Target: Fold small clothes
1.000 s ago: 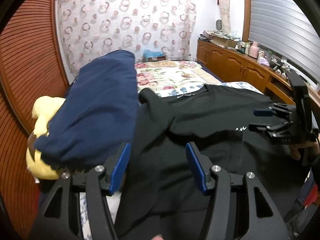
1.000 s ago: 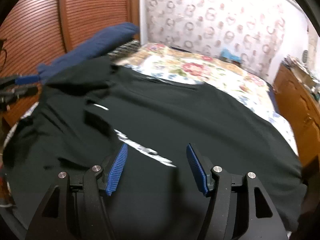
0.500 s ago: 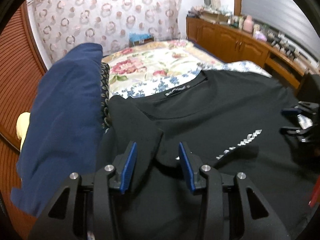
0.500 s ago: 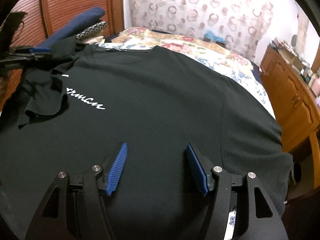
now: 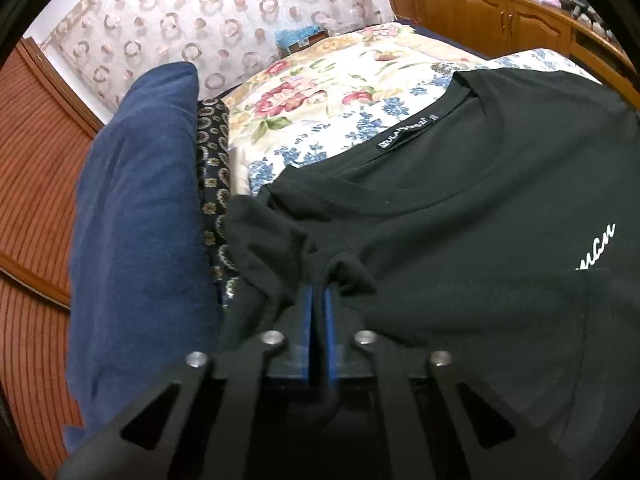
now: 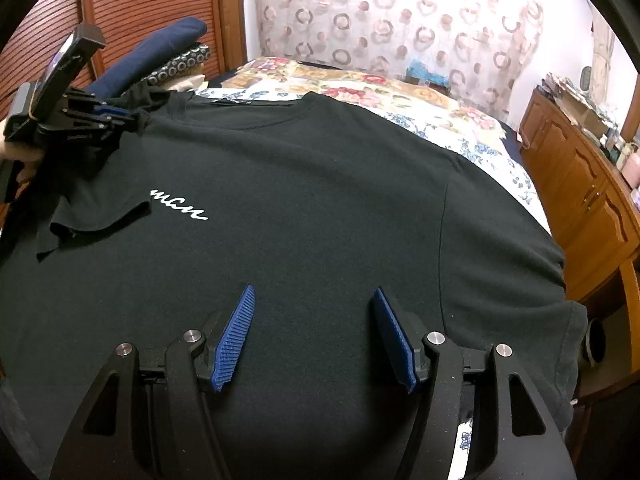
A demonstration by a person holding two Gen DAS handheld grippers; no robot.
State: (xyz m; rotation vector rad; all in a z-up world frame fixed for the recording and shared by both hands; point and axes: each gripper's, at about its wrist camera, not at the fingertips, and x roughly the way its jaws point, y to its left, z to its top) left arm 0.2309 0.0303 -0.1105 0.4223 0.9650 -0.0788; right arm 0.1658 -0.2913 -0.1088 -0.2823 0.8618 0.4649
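— Bedroom scene: where is the black T-shirt?

— Spread front-up across the floral bedspread, collar at 12 o'clock.

— And the left gripper?

— Its jaws have just been closing; blue pads now pinch a bunched fold of the sleeve at 10 o'clock.

— The right gripper?

— Jaws apart over the hem at 6 o'clock, holding nothing.
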